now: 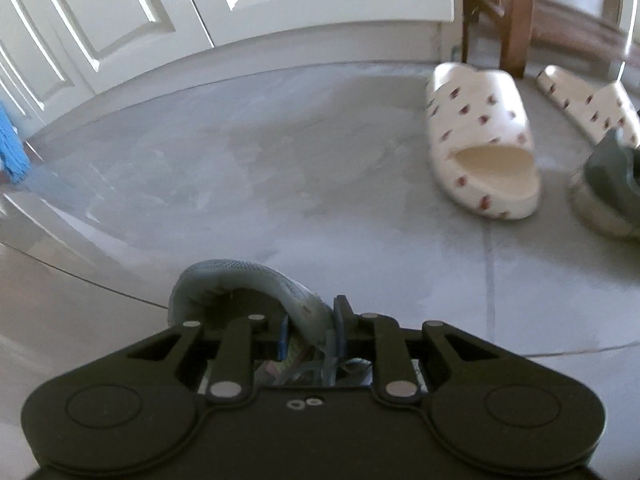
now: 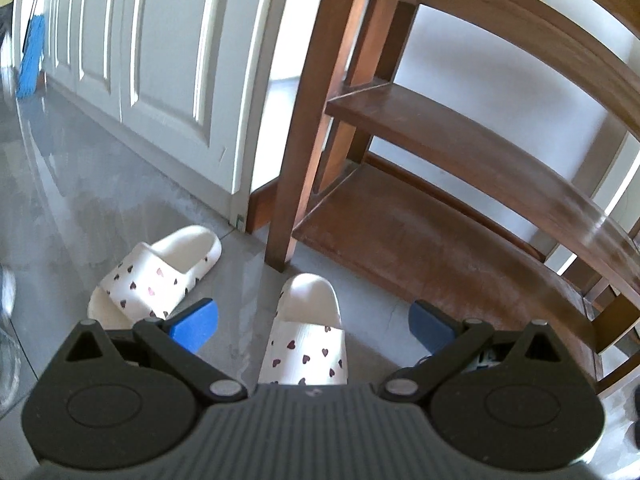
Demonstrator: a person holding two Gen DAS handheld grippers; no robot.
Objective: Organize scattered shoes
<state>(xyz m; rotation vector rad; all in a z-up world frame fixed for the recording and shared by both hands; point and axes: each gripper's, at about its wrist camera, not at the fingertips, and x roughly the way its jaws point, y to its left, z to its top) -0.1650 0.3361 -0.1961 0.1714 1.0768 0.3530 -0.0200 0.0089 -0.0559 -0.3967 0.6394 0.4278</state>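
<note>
Your left gripper [image 1: 311, 334] has its fingers closed on the collar of a grey sneaker [image 1: 240, 292], just above the floor [image 1: 280, 160]. Your right gripper [image 2: 312, 322] has its fingers spread wide over 1 heart-print slipper [image 2: 306, 336]; the other slipper [image 2: 156, 276] lies to its left, and both are near the wooden shoe rack [image 2: 440, 200].

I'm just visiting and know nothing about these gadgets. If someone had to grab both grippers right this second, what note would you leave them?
Left gripper: shut on a grey sneaker, gripped at its collar, above the tiled floor.
Right gripper: open, holding nothing, hovering over one heart-print slide in front of the wooden shoe rack.
Second heart-print slide lies on the floor to the left, near the white doors, angled differently from its mate.
Another dark shoe shows at the left camera's right edge.
Done: nothing visible on the rack's shelves yet.
Left: probably shelve the sneaker, then pair the slides.
</note>
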